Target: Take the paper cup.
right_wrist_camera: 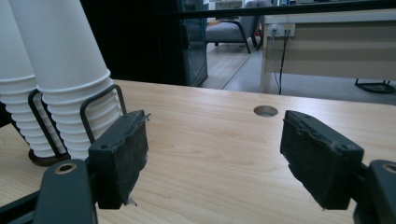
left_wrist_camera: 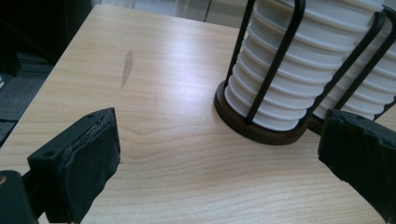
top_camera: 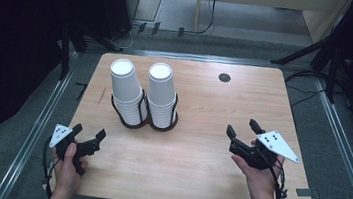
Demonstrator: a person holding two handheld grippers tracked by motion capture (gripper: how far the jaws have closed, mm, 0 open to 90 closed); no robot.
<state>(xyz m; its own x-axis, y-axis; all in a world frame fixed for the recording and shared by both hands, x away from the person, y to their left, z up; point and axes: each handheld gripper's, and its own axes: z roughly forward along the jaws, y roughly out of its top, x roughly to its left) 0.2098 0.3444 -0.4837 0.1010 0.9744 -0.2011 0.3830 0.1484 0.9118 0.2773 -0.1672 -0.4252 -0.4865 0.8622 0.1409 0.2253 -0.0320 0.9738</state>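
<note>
Two tall stacks of white paper cups (top_camera: 126,89) (top_camera: 162,90) stand upside down in a dark wire holder (top_camera: 162,126) at the back left of the wooden table (top_camera: 198,157). My left gripper (top_camera: 89,131) is held near the front left corner, open, with nothing between its jaws. In the left gripper view the gripper (left_wrist_camera: 219,126) points at the holder's round base (left_wrist_camera: 252,131) and the ribbed cup rims (left_wrist_camera: 289,79). My right gripper (top_camera: 243,129) is held at the right, apart from the cups. Its jaws stand apart and empty in the right gripper view (right_wrist_camera: 215,121), with the cups (right_wrist_camera: 60,56) far left.
A round cable hole (top_camera: 224,77) (right_wrist_camera: 265,110) lies in the table's back right part. A scuff mark (left_wrist_camera: 127,67) shows on the wood left of the holder. Bare tabletop lies between the two grippers. Dark stands and cables surround the table on the floor.
</note>
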